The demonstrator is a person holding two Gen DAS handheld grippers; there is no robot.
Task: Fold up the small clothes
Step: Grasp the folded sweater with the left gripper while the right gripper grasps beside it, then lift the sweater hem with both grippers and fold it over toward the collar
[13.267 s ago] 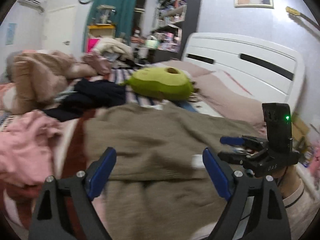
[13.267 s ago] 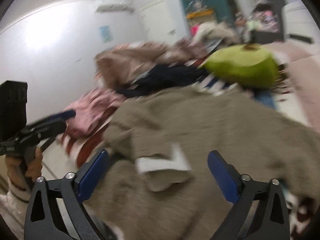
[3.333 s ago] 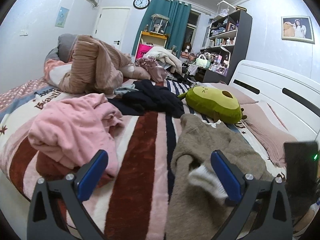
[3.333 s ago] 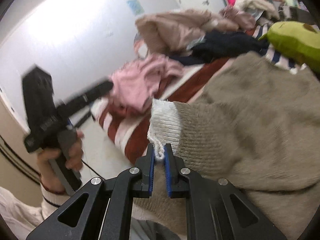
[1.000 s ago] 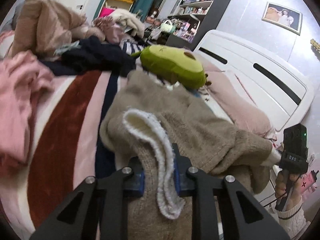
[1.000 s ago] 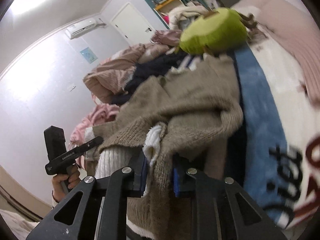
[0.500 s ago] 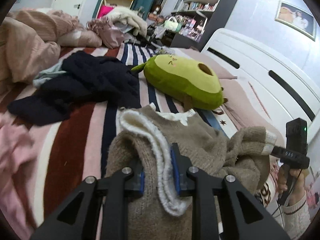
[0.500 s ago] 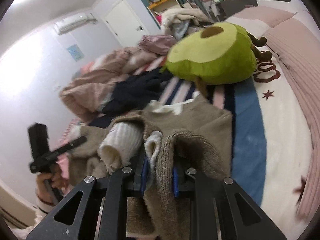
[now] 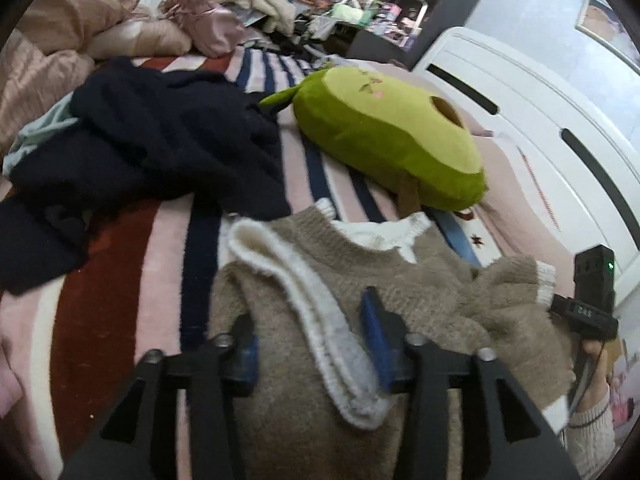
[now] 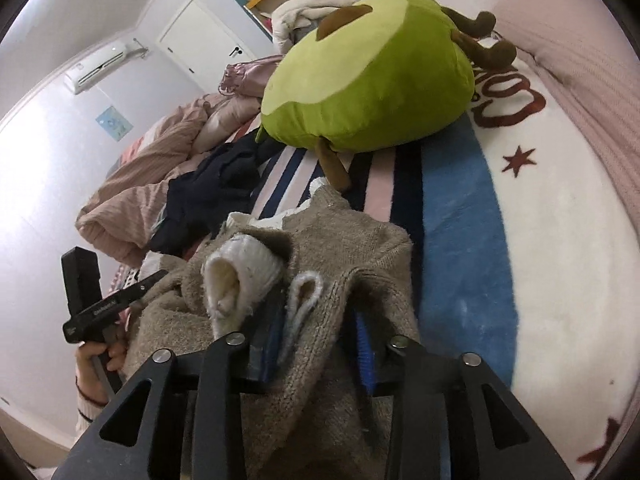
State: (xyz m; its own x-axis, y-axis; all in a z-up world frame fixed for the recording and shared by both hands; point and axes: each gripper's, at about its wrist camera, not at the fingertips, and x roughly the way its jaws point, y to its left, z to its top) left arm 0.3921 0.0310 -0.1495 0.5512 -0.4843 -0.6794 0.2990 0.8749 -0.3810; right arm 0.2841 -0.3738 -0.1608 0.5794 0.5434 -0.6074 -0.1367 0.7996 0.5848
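Note:
A small beige knit sweater (image 9: 400, 280) with white cuffs and collar lies folded over itself on the striped bed; it also shows in the right wrist view (image 10: 352, 248). My left gripper (image 9: 310, 334) is open, its blue pads either side of the white hem band (image 9: 304, 300), which lies loose between them. My right gripper (image 10: 320, 340) is open a little, with a fold of beige knit and a white cuff edge (image 10: 300, 300) loose between its jaws. A rolled white cuff (image 10: 236, 276) sits just left of it.
A green avocado plush (image 9: 384, 136) lies just beyond the sweater, also in the right wrist view (image 10: 368, 72). A dark navy garment (image 9: 140, 152) lies to the left. Pink-beige bedding (image 9: 60, 40) is piled at the back. The white headboard (image 9: 540, 120) is at the right.
Both grippers carried the sweater's lower edge toward the collar and have now opened, letting go of the hem and cuff. The folded sweater rests on the bed.

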